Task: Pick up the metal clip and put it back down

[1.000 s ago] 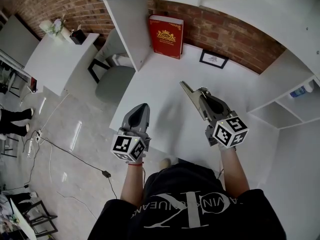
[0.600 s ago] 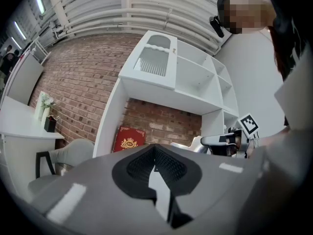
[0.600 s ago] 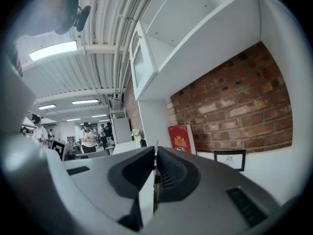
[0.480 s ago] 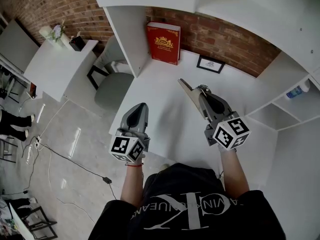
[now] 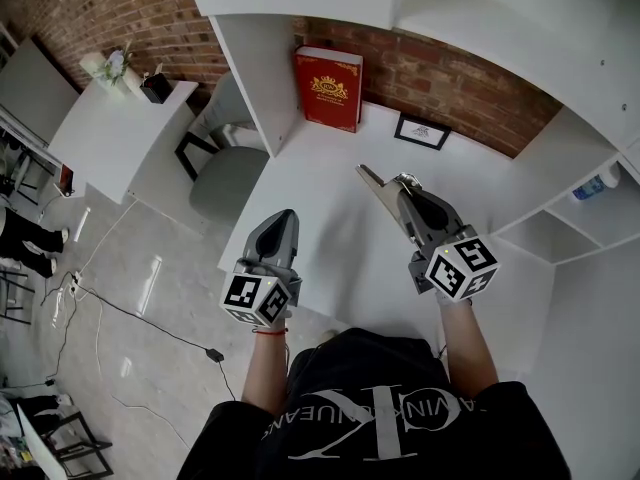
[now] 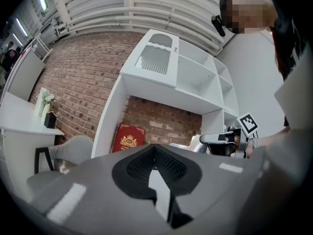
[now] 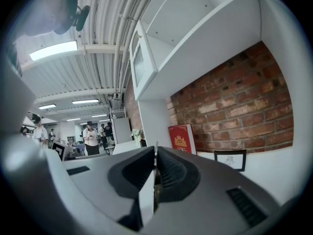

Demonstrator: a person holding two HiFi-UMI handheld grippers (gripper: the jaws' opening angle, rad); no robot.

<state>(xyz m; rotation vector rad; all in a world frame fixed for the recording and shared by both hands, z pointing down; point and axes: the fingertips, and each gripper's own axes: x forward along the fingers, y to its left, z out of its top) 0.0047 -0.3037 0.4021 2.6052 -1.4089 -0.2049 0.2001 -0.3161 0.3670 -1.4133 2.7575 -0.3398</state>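
The metal clip (image 5: 376, 185) is a flat silvery piece that sticks out forward and left from my right gripper (image 5: 403, 186), which is shut on it above the white desk (image 5: 320, 183). In the right gripper view only the clip's thin edge (image 7: 155, 152) shows between the closed jaws. From the left gripper view the clip (image 6: 193, 143) juts out of the right gripper (image 6: 219, 138) at the right. My left gripper (image 5: 284, 218) hovers near the desk's front left edge, shut with nothing in it.
A red book (image 5: 328, 86) and a small framed picture (image 5: 421, 132) lean against the brick wall at the back of the desk. White shelves stand on both sides, with a bottle (image 5: 594, 183) on the right one. A grey chair (image 5: 228, 176) sits to the left.
My right gripper has risen slightly with the clip in it. The left gripper has stayed in place.
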